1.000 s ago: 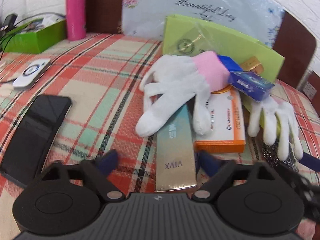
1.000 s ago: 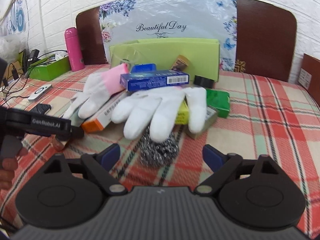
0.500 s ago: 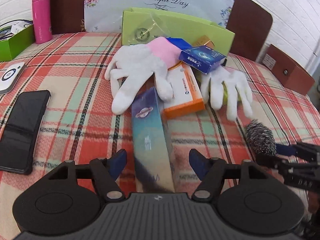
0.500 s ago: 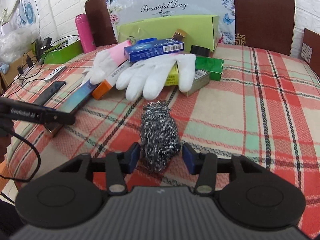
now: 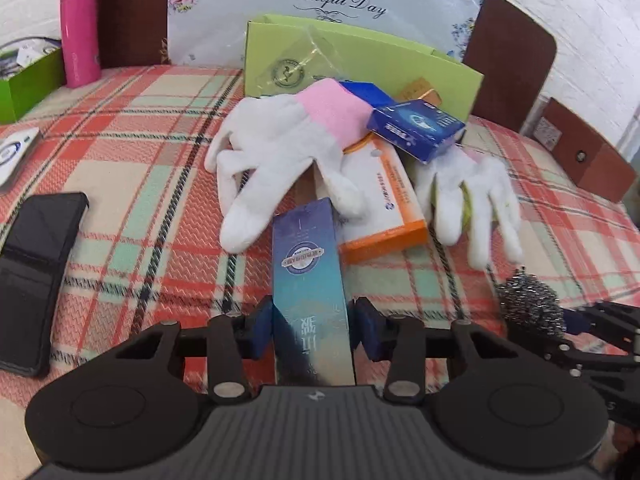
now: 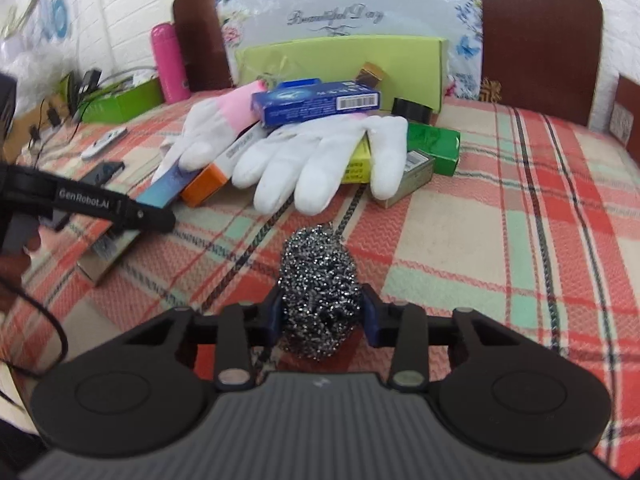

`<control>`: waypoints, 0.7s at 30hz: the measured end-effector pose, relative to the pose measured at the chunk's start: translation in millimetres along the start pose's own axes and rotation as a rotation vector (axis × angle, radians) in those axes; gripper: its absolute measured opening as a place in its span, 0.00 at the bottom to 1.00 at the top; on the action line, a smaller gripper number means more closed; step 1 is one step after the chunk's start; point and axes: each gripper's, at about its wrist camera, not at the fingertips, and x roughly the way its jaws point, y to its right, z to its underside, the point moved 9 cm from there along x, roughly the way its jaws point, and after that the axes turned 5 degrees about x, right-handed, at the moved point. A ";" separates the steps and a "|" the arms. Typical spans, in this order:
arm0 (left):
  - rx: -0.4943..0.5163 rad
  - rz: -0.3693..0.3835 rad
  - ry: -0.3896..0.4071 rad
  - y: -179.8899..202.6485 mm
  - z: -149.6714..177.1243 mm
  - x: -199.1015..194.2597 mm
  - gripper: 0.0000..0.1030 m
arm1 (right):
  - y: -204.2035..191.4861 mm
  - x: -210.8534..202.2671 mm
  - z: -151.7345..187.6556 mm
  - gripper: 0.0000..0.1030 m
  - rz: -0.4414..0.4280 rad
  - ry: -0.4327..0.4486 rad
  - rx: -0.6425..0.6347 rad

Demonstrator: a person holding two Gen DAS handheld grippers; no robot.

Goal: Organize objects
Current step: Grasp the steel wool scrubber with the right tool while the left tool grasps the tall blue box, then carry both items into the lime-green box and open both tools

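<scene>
**Two claws, two grabs**

The left claw [image 5: 311, 330] has just closed on the long box [image 5: 308, 280], near the gloves [image 5: 288, 160]. The right claw [image 6: 320, 314] has just squeezed the scrubber [image 6: 318, 288], also near them. Lift the smooth, stiff box straight. The wiry, springy ball needs a gentle hold.

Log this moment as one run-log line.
left gripper: closed on blue box | right gripper: closed on steel scourer | both jaws just closing

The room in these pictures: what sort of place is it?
Probably a home dining table: a plaid tablecloth, wooden chair backs against a white brick wall, and household odds like a pink flask and white gloves.
</scene>
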 end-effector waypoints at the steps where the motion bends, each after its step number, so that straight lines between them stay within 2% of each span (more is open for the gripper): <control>1: 0.003 0.022 -0.003 2.1 1.8 -4.2 0.44 | -0.2 -2.1 1.1 0.34 -0.004 -0.001 -0.015; 4: 0.046 0.058 0.019 10.7 -1.0 -21.1 0.44 | 0.9 -13.4 -1.9 0.34 -0.048 0.010 0.008; 7: 0.055 0.099 0.085 16.1 -22.5 -38.8 0.44 | 0.6 -31.2 -24.0 0.34 -0.101 0.101 0.033; 11: 0.081 0.110 0.219 22.3 -72.4 -55.5 0.44 | 3.5 -46.3 -75.8 0.34 -0.109 0.276 0.028; 15: 0.074 0.120 0.327 27.1 -129.1 -57.4 0.44 | 5.2 -41.4 -125.7 0.34 -0.112 0.351 0.030; 18: 0.044 0.136 0.361 27.1 -168.2 -46.9 0.44 | 9.9 -29.2 -160.3 0.34 -0.091 0.388 0.049; 21: 0.015 0.117 0.378 22.5 -206.8 -28.7 0.44 | 17.4 -9.6 -189.9 0.34 -0.058 0.402 0.072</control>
